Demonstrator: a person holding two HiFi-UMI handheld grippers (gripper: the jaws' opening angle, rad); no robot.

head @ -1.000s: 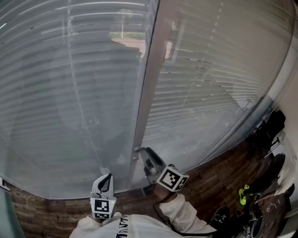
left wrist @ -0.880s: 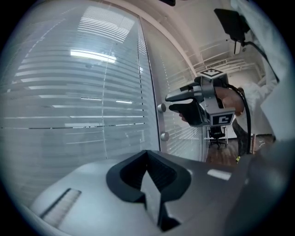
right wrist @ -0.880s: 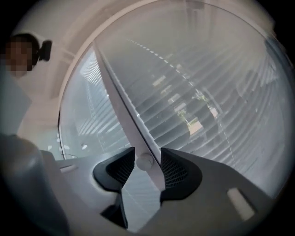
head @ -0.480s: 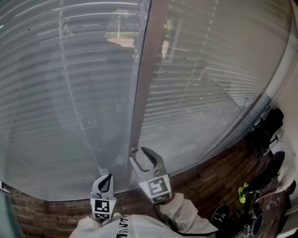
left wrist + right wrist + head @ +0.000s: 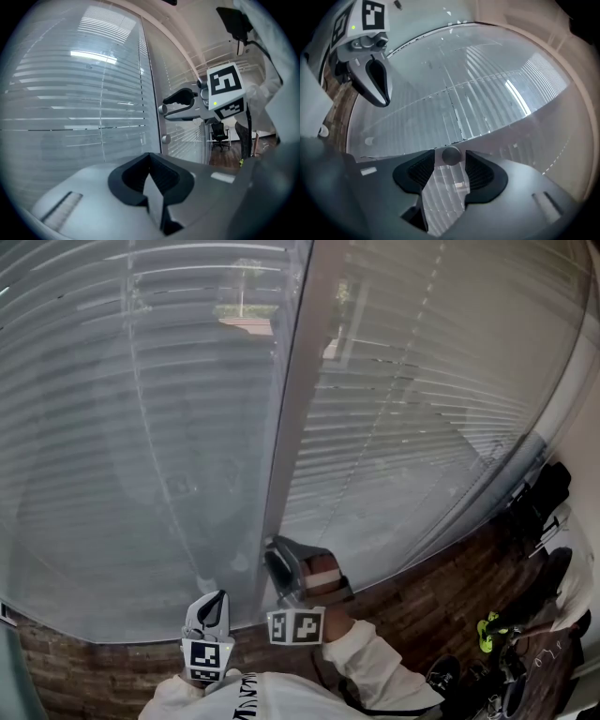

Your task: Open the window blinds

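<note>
The slatted window blinds [image 5: 141,427] hang behind glass on both sides of a vertical frame post [image 5: 295,409]. My right gripper [image 5: 281,557] is at the foot of that post. In the right gripper view, a small round grey knob [image 5: 451,155] sits between the fingertips of my right gripper [image 5: 451,163]. The jaws have just been opening and stand open, with thin gaps on either side of the knob. My left gripper [image 5: 212,604] hangs low to the left of the post, shut and empty. In the left gripper view, my left gripper [image 5: 151,164] has its pads together.
A brick-patterned sill [image 5: 422,606] runs under the glass. Dark bags and shoes [image 5: 544,512] and a yellow-green item [image 5: 487,629] lie at the right. Another small knob [image 5: 369,140] sits on the left pane. An office chair [image 5: 220,136] shows beyond the glass.
The right gripper has rolled strongly about its own axis, so its marker cube now faces down toward me. It has shifted slightly left and lower, and its jaws have spread. The left gripper has stayed still.
</note>
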